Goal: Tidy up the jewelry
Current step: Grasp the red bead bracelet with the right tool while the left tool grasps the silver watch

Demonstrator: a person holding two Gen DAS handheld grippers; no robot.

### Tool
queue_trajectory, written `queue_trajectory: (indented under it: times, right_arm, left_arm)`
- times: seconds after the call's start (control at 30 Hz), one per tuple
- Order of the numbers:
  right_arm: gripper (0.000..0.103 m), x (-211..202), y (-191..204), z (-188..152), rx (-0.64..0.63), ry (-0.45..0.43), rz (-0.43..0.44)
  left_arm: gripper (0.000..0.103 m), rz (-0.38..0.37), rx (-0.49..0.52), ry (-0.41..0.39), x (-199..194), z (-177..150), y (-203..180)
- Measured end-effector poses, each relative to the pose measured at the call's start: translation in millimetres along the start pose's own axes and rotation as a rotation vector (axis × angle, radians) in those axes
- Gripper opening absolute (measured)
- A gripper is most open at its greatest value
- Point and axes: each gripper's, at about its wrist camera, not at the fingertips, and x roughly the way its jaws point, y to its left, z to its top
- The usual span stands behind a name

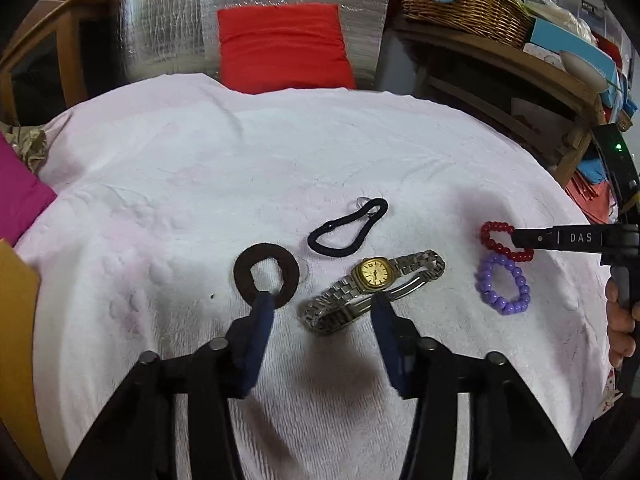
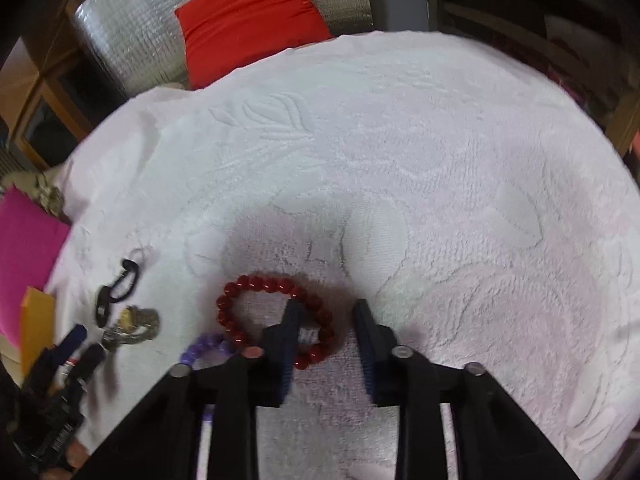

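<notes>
White towel [image 1: 200,168], "DAS" hand-held gripper [image 1: 520,239]

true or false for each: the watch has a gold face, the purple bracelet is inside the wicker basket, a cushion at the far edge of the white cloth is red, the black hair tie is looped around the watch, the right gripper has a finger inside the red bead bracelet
1. The watch has a gold face. True.
2. The purple bracelet is inside the wicker basket. False: it lies on the white cloth, beside the red bead bracelet.
3. The cushion at the cloth's far edge is red. True.
4. The black hair tie is looped around the watch. False: it lies apart, just beyond the watch.
5. The right gripper has a finger inside the red bead bracelet. True: one finger sits inside the ring, the other outside it.
</notes>
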Motion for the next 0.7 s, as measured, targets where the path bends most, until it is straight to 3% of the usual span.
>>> queue_trajectory:
  times: [0.17,0.43,0.5,0.7]
  right_arm:
    - [0.011,-1.3,-8.5,2.4,0.038,-0.007,-0.001]
    - [0.011,-1.8,-19.0,3.5,0.09,-0.004,0.011]
    - [0.011,-2.5,-20.1,2.7,0.101,-0.001,0.02]
    - [0.011,-3.3,-25.0,0.8,0.128,0.008,0.038]
  left_arm:
    - [0.051,-0.037,0.023,-0.009,4.2,6.0,-2.3]
    - [0.054,-0.131,0.096,0.02,21.0,8.2,-16.1]
    - [0.055,-0.125,0.089,0.038,25.3,9.0,-13.8]
    - [0.055,-0.199,0.055,0.069,24.3,6.3,-5.5]
